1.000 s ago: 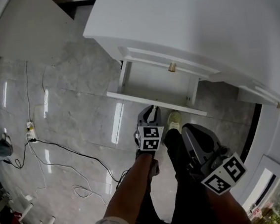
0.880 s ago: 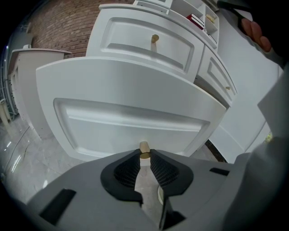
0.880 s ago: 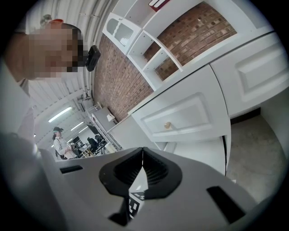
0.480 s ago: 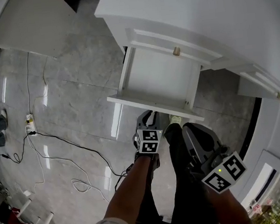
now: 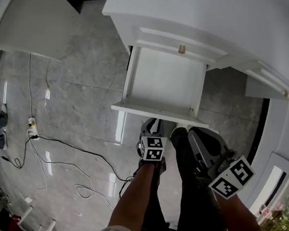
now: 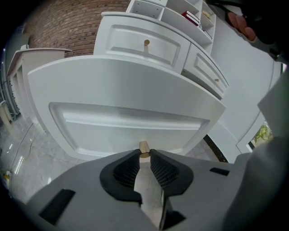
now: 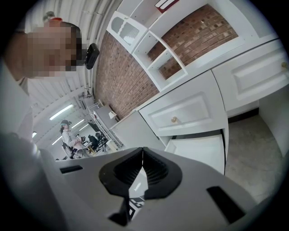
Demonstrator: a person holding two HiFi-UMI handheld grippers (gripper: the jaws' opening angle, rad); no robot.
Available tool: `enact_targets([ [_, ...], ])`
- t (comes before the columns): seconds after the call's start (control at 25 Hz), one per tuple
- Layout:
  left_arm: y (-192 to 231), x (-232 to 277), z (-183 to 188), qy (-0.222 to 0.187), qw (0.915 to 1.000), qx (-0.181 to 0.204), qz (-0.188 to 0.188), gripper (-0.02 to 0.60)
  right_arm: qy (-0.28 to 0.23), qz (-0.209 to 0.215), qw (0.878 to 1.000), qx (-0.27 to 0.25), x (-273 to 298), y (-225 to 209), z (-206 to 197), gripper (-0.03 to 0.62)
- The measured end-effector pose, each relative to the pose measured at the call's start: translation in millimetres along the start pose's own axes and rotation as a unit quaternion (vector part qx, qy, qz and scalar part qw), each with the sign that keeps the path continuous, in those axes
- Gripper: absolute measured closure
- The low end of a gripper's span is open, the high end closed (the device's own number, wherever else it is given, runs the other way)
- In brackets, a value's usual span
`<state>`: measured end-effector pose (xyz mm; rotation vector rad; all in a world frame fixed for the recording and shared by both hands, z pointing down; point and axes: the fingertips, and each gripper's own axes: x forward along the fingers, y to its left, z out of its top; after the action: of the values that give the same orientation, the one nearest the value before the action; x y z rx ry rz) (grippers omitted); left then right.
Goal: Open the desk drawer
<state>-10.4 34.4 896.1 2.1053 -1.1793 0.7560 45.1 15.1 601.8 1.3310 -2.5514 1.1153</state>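
The white desk (image 5: pixel 216 17) has its lower drawer (image 5: pixel 164 82) pulled out, and the inside is bare. In the left gripper view the drawer's front panel (image 6: pixel 122 113) fills the frame, with a small brass knob (image 6: pixel 144 147) at its lower middle. My left gripper (image 6: pixel 144 155) is shut on that knob, and in the head view it (image 5: pixel 156 124) sits at the front panel's near edge. My right gripper (image 5: pixel 197 138) hangs beside it, shut with nothing held (image 7: pixel 142 151). A second drawer with its own knob (image 5: pixel 181 48) stays closed above.
Cables (image 5: pixel 62 162) and a power strip (image 5: pixel 32 134) lie on the grey marble floor at the left. My legs and a shoe (image 5: pixel 179 132) stand just under the drawer front. More white cabinet drawers (image 5: pixel 264 82) run to the right. People stand far off (image 7: pixel 67 133).
The drawer has slid further out of the desk toward me, showing more of its inside. My left gripper moved back with the knob; the right gripper drifted slightly.
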Motion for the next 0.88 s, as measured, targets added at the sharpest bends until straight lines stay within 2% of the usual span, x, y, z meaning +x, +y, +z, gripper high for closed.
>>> enact_targets([
  [0.44, -5.0, -32.2, -1.6, 0.011, 0.9998, 0.005, -0.017, 0.506, 0.001, -0.001, 1.0, -0.002, -6.0, 13.9, 2.4, 0.576],
  [0.72, -16.2, -92.6, 26.6, 0.003, 0.9994, 0.016, -0.03, 0.545, -0.002, -0.001, 1.0, -0.005, -18.4, 34.5, 26.9, 0.576],
  [0.88, -25.5, -134.1, 64.3, -0.013, 0.9988, 0.027, -0.039, 0.559, -0.003, -0.002, 1.0, -0.017, -28.9, 46.5, 47.2, 0.576],
])
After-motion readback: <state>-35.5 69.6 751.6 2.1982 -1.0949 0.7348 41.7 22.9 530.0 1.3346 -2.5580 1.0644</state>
